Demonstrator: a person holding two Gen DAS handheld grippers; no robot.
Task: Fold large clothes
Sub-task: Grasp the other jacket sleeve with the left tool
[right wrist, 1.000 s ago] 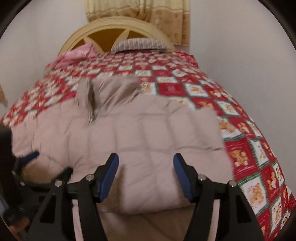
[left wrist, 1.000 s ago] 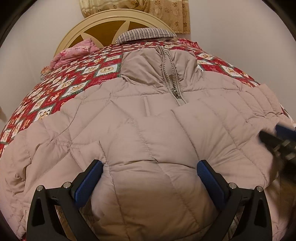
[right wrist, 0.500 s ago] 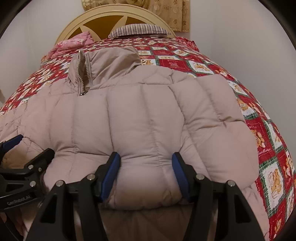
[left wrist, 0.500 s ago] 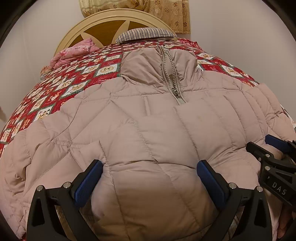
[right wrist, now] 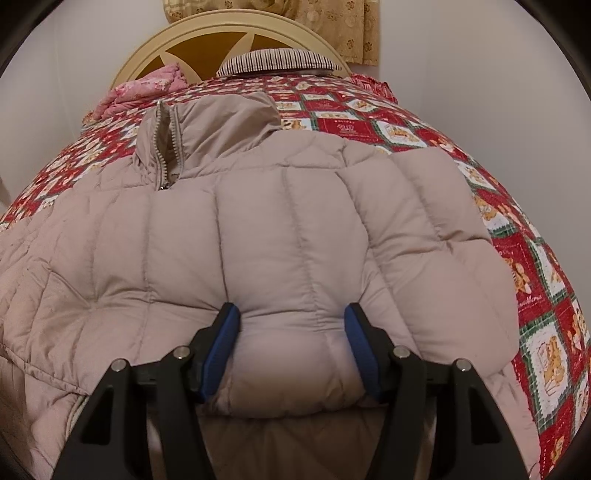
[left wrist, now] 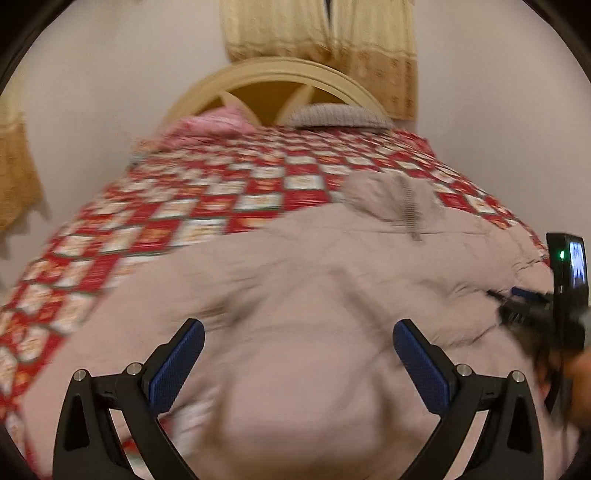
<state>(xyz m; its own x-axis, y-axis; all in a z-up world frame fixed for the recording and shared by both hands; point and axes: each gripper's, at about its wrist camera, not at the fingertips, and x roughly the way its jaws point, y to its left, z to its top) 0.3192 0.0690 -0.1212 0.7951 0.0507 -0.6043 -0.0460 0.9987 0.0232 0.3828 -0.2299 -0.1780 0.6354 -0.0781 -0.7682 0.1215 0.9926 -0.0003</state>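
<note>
A large beige quilted puffer jacket (right wrist: 258, 229) lies spread on the bed, collar and zipper (right wrist: 162, 147) toward the headboard. My right gripper (right wrist: 291, 343) has its blue pads against a puffy fold at the jacket's near edge, squeezing it from both sides. In the blurred left wrist view the jacket (left wrist: 314, 295) fills the foreground, and my left gripper (left wrist: 299, 362) is wide open above it, holding nothing. The right gripper's body (left wrist: 554, 306) shows at that view's right edge.
The bed has a red patchwork quilt (right wrist: 406, 125), a pink bundle (right wrist: 147, 88) and a striped pillow (right wrist: 277, 61) by the cream headboard (right wrist: 229, 33). White walls stand on both sides and a beige curtain (left wrist: 317, 33) hangs behind.
The left gripper has pulled back and swung left, its view now blurred, with more quilt showing. The right gripper has moved onto the jacket's near edge and narrowed around the fold.
</note>
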